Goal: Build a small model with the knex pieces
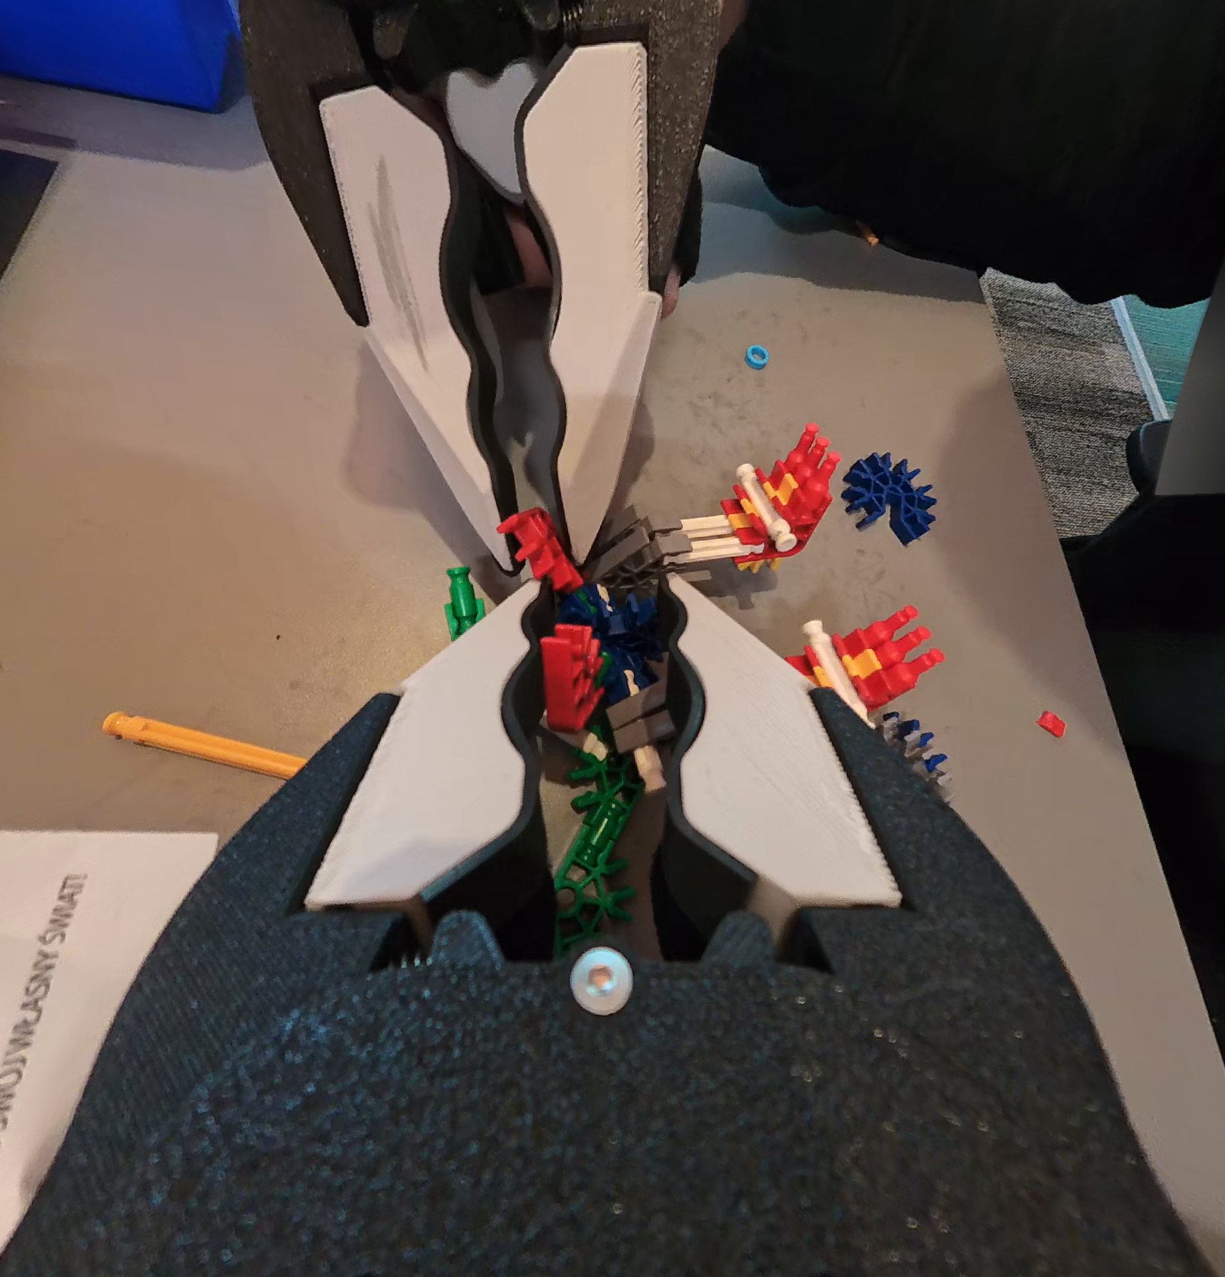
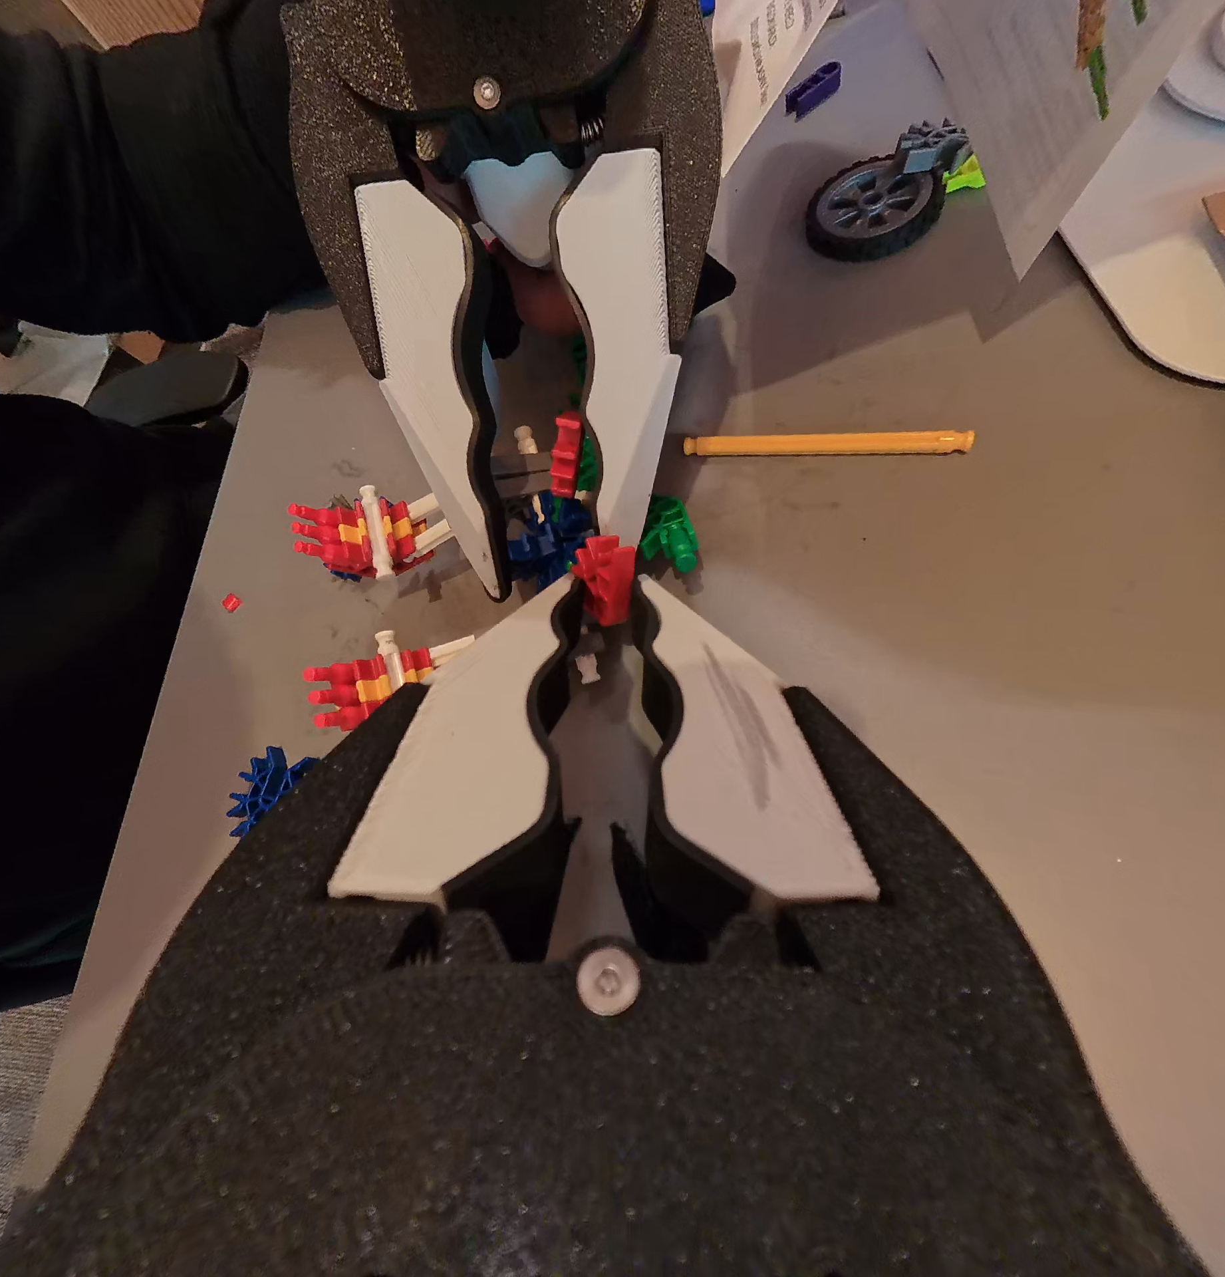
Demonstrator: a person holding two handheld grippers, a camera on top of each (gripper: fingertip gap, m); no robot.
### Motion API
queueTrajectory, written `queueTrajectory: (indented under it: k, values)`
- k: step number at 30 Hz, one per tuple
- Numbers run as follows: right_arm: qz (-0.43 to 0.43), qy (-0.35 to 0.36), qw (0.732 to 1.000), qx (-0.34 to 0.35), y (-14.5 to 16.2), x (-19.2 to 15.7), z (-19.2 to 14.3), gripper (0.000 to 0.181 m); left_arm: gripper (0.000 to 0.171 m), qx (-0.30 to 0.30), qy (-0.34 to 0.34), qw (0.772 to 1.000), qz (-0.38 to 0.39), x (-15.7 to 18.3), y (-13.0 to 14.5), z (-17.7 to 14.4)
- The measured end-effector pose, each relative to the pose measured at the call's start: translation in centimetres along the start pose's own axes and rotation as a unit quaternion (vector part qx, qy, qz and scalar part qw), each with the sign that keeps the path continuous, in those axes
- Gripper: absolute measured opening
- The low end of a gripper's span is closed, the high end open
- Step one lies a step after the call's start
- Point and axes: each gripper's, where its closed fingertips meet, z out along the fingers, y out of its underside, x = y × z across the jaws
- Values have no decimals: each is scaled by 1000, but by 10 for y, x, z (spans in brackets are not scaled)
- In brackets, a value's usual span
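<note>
My left gripper (image 1: 599,587) is shut on a small built model (image 1: 616,663) of blue, red, grey and green snap-together connectors, held just above the grey table (image 1: 181,484). My right gripper (image 2: 604,587) faces it tip to tip and is shut on a red connector (image 2: 604,577) at the model's far end. That red connector (image 1: 537,546) also shows in the left wrist view, pinched by the right gripper (image 1: 547,560). In the right wrist view the left gripper (image 2: 561,553) comes down from the top around the model's blue part (image 2: 537,542).
Two red, yellow and white bundles (image 1: 782,504) (image 1: 872,656), a blue connector (image 1: 889,494), a green piece (image 1: 461,601), an orange rod (image 1: 202,743), a small blue ring (image 1: 756,356) and a red bit (image 1: 1050,723) lie on the table. A wheel (image 2: 872,207) and papers (image 1: 43,967) lie farther off. My left and right fingertips are right by each other. The orange rod (image 1: 202,743) sits 9 cm or so from the ends of my right fingers. My right wrist view (image 2: 887,438) looks at it from another angle.
</note>
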Motion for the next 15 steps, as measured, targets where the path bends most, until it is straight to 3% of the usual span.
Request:
queueTrajectory:
  k: [15]
  values:
    - [19, -11, 1000, -9, 2, 0, 3, 12, 28, 3, 9, 1000, -19, 1, -1, 2]
